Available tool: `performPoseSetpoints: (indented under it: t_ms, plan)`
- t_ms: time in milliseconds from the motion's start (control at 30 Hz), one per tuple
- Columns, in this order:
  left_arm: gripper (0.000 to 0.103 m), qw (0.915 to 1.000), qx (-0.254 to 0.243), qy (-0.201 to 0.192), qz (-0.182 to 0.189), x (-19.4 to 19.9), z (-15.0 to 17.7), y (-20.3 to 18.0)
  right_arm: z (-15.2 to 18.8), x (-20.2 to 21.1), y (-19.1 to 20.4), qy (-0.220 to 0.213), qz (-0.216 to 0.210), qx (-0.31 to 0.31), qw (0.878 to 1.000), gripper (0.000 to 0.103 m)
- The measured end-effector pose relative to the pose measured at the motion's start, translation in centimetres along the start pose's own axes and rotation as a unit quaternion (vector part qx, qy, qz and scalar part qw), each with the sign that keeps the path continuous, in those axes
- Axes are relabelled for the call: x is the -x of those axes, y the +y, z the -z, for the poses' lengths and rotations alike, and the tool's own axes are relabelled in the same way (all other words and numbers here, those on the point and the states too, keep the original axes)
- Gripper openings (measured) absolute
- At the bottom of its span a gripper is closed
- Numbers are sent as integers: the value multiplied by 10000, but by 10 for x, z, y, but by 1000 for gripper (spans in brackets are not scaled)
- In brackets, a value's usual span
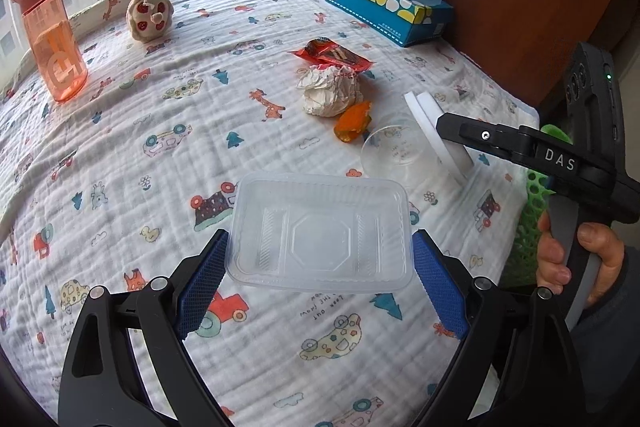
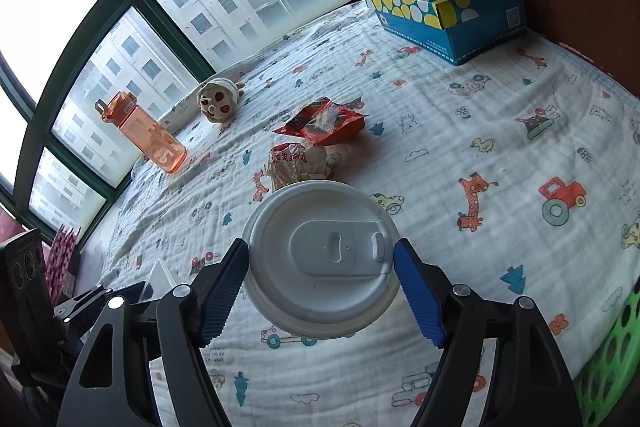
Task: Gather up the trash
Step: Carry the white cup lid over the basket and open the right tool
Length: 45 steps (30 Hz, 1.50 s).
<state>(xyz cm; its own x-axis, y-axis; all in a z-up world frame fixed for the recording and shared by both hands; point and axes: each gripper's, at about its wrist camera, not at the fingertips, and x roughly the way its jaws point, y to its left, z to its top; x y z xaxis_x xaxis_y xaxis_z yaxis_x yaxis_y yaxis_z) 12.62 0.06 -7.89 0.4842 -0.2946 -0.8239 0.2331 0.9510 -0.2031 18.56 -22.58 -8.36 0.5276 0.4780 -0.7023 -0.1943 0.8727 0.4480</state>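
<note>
Clear tray (image 1: 320,235) between left jaws, lidded cup (image 2: 320,259) between right.

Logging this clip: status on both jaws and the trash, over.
Left gripper jaws straddle clear plastic tray. Right gripper jaws flank white-lidded clear cup, grip unconfirmed. Crumpled paper, red wrapper uncollected. Nothing blocking.

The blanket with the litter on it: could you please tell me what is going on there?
A person is collecting trash with two hand-held grippers. The left gripper grips a clear plastic container by its short sides. The right gripper appears to have its pads against the white lid of a clear cup lying on its side on the printed blanket. A red wrapper, crumpled paper and orange peel lie uncollected; a green basket shows nearby.
</note>
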Motion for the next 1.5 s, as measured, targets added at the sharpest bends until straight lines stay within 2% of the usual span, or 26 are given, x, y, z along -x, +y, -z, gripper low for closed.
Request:
performPoseSetpoints:
  t_ms: [367,767,1100,1500]
  plan:
    - [88,9992,-334,-69,231,3,-6,-42,11,80,-16,-560,608,186,9964,72]
    - [88,9953,-778,-147,557,5,-16,-103,36,150,-62,-849,1266,-187,9881,72]
    - [88,9898,-1177,-170,791,3,-29,-162,64,193,-102,-882,1913,-482,9764,72]
    - [88,9823,-1543,-90,1054,-2,-32,-221,91,220,-140,-779,2410,-746,9645,72]
